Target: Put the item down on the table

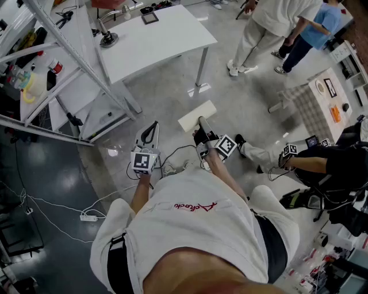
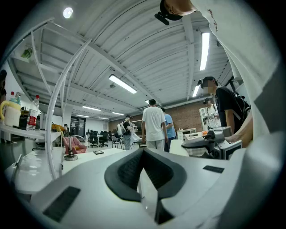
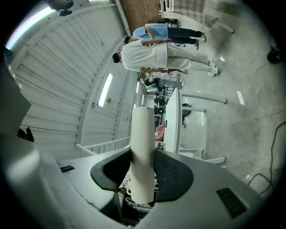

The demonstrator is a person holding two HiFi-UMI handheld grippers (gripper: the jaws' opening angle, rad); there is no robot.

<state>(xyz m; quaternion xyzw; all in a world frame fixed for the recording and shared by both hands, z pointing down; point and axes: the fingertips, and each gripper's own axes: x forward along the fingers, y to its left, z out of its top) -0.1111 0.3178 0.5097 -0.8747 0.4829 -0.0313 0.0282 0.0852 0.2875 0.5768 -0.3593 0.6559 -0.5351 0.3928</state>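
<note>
The item is a cream-coloured flat piece (image 1: 196,116), held over the grey floor in front of my body. In the right gripper view it stands edge-on as a pale column (image 3: 143,129) between the two dark pads. My right gripper (image 1: 202,125) (image 3: 143,156) is shut on it, pads pressing both sides. My left gripper (image 1: 153,127) (image 2: 143,151) is beside it to the left, its tips touching and nothing between them. The white table (image 1: 155,40) (image 2: 89,156) (image 3: 173,120) stands ahead, apart from both grippers. On it lie a small dark tablet (image 1: 150,18) and a round-based stand (image 1: 107,38).
A slanted metal frame with shelves (image 1: 69,69) stands at the left. Cables and a power strip (image 1: 88,217) lie on the floor near my feet. Two people (image 1: 276,23) stand at the upper right. A seated person (image 1: 322,163) with marker cubes is at the right.
</note>
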